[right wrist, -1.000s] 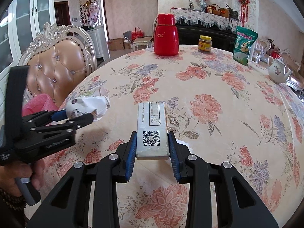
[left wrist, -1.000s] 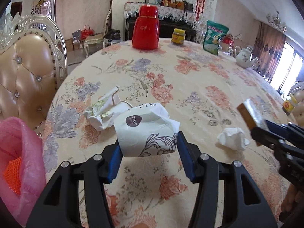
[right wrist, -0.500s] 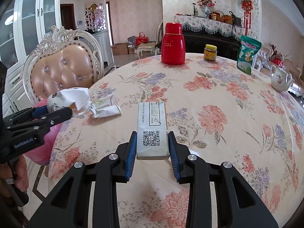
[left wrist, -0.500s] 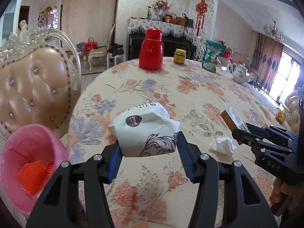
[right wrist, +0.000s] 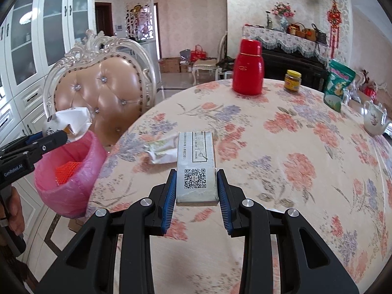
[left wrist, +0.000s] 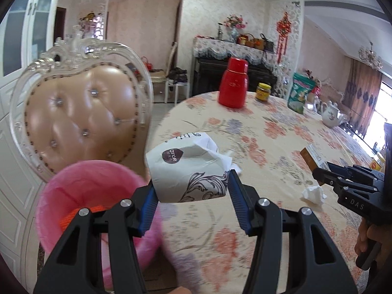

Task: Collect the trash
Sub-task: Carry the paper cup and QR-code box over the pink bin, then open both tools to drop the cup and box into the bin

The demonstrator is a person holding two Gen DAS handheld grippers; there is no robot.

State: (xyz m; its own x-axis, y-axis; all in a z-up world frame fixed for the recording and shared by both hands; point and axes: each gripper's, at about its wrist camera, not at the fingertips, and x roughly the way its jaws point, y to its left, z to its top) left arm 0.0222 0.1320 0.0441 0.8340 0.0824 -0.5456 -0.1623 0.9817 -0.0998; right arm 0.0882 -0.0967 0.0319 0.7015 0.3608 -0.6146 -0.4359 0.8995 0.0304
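I had the left gripper (left wrist: 191, 196) clamped on the paper bag (left wrist: 188, 169) just above the pink bin (right wrist: 68, 171); the right gripper (right wrist: 196, 191) held a box (right wrist: 196, 166). Beside the bin, a wrapper (right wrist: 161, 150) and tissue (left wrist: 313, 192) remained on the table (right wrist: 281, 147).

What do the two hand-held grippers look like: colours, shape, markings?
Both are matte black plastic with two angular fingers, blue ribbed pads and silver screws. The left hand-held gripper reads "GenRobot.AI" on its side; the right hand-held gripper reads "DAS". No cables show.

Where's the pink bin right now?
The pink bin stands off the table's left edge, before the tufted chair, just under the left tongs' crumpled wrapper.
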